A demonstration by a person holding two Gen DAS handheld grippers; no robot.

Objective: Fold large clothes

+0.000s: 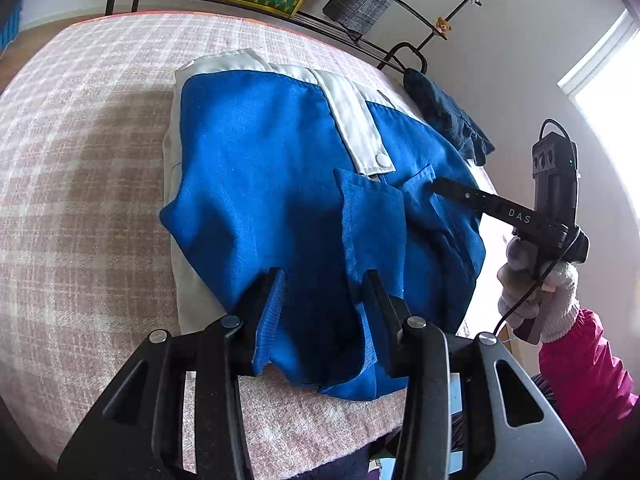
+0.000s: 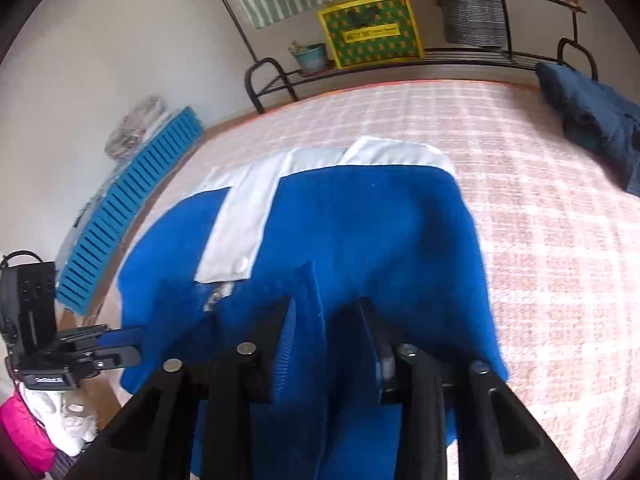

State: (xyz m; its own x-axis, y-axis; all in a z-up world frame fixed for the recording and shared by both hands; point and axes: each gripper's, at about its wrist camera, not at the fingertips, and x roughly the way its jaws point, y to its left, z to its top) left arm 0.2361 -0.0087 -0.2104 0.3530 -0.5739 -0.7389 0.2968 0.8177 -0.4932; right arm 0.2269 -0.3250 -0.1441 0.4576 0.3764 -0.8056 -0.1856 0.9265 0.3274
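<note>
- 2 hand-held grippers work the near hem of the blue jacket (image 1: 264, 168), which lies flat on the pink checked bed cover (image 1: 80, 184), its white collar band at the far edge and its hem toward the person.
- The left gripper (image 1: 324, 280) has its jaws partly apart with a bunched fold of the ribbed blue hem between them; from the left wrist view I cannot tell whether the pads press on the cloth.
- The right gripper (image 2: 326, 308) also has blue cloth standing between its fingers; the frame is blurred, so whether it has a firm pinch I cannot tell.
- To do this step well, I judge both grippers should bite the hem at matching points, lift together, and carry the edge toward the collar so the fold lands square.
- Uneven lifting would likely skew the white placket (image 1: 360, 128).
- Containers: a teal pot (image 2: 310, 56) on the black rack (image 2: 460, 58) beyond the bed holds a small plant; a green and yellow box (image 2: 372, 30) stands beside it, contents hidden.
- A dark blue garment (image 2: 588, 120) lies bunched near the bed's far corner.
</note>
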